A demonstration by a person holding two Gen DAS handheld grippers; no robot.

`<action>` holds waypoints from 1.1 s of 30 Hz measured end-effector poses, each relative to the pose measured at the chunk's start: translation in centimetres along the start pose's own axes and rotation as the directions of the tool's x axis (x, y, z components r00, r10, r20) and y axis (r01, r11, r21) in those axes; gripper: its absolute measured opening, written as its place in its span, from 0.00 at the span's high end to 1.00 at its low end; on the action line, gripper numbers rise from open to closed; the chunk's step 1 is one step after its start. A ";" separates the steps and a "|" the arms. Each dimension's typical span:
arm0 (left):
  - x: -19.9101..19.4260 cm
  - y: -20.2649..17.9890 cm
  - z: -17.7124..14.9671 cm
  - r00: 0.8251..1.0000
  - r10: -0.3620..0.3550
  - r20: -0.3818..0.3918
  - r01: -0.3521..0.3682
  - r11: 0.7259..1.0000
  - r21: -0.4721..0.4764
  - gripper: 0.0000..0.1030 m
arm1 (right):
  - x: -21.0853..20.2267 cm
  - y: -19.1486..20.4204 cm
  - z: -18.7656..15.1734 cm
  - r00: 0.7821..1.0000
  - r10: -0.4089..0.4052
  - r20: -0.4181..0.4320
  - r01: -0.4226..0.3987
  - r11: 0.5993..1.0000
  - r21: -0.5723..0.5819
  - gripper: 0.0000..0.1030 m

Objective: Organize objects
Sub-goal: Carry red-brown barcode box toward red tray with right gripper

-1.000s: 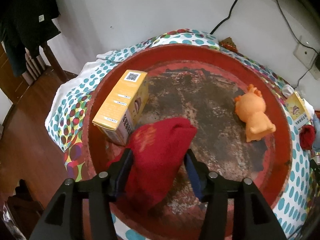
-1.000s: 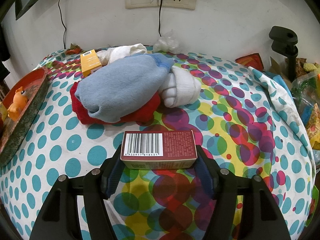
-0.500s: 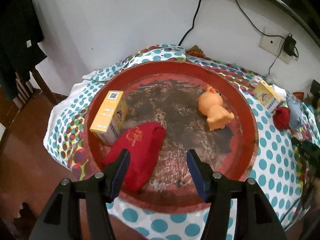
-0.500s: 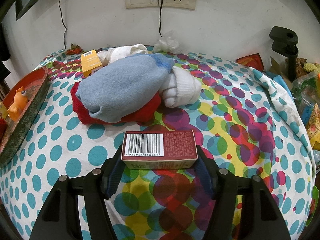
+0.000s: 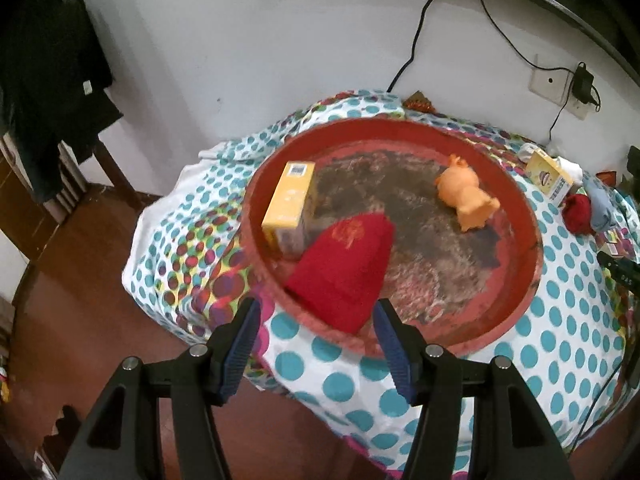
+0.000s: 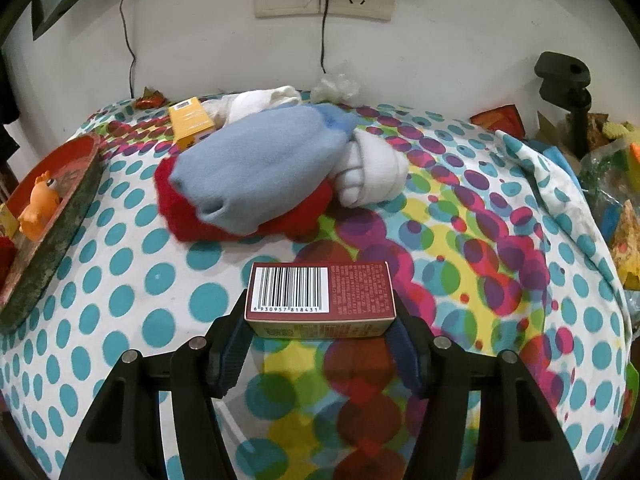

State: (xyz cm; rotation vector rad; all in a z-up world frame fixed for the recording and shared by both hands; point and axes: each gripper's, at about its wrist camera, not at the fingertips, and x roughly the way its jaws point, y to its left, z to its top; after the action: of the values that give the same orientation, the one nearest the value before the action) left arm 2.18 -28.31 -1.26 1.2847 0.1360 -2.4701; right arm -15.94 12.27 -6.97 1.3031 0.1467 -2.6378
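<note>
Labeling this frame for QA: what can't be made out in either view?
- Left wrist: yellow box and red sock are motion-blurred; their print is unreadable.
- Left wrist: right claw is cut off by the edge; its grip isn't shown.
- Right wrist: tray is cropped at the left edge, hiding most contents.
- Right wrist: red cloth is mostly buried under the blue cloth.

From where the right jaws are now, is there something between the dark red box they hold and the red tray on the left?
Nothing visible stands in the way. The dark red box has only bare dotted cloth between it and the red tray. The sock pile lies farther back, off that line.
</note>
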 end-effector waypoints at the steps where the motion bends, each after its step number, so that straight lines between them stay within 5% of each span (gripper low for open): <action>1: 0.2 0.2 -0.3 1.000 0.000 -0.007 0.000 1.000 -0.005 0.42 | -0.3 0.5 -0.3 1.000 0.006 0.000 -0.006 1.000 -0.006 0.42; 14: 0.0 0.9 -1.8 0.999 -0.039 0.012 0.039 0.999 0.015 0.42 | -4.6 8.8 -1.0 0.987 0.159 0.031 -0.155 0.984 -0.089 0.42; 33: 0.4 3.3 -1.9 0.999 -0.030 -0.024 0.029 0.998 -0.049 0.42 | -5.7 25.1 1.1 0.953 0.303 0.005 -0.279 0.883 -0.377 0.42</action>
State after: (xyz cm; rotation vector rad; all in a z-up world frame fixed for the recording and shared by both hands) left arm 4.62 -31.08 -2.46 1.3023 0.2215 -2.4607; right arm -7.96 -11.68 -1.80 1.0217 0.3892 -2.2526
